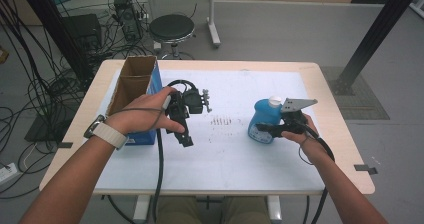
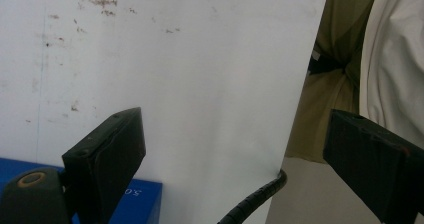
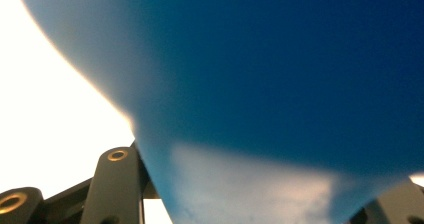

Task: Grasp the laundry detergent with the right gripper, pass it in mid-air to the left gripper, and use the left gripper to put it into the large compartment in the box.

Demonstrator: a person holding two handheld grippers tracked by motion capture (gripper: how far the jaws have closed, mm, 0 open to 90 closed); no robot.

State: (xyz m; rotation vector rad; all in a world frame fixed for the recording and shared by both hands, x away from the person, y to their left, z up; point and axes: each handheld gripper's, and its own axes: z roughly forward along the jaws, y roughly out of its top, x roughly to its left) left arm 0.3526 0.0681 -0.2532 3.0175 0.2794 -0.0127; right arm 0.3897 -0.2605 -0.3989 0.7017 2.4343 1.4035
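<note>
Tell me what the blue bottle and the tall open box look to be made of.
Blue bottle: probably plastic, smooth and slightly glossy; it shows a soft sheen, a rounded moulded body and a white cap. The right gripper is shut on it.
Open box: likely cardboard, with matt brown inner walls and raw-looking flaps; its outside is printed blue, so that face may be coated.

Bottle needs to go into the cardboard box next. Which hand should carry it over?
Right, probably. The right gripper is already shut on the blue bottle, which stands on the table. The left gripper is open with nothing between its fingers, beside the cardboard box.
</note>
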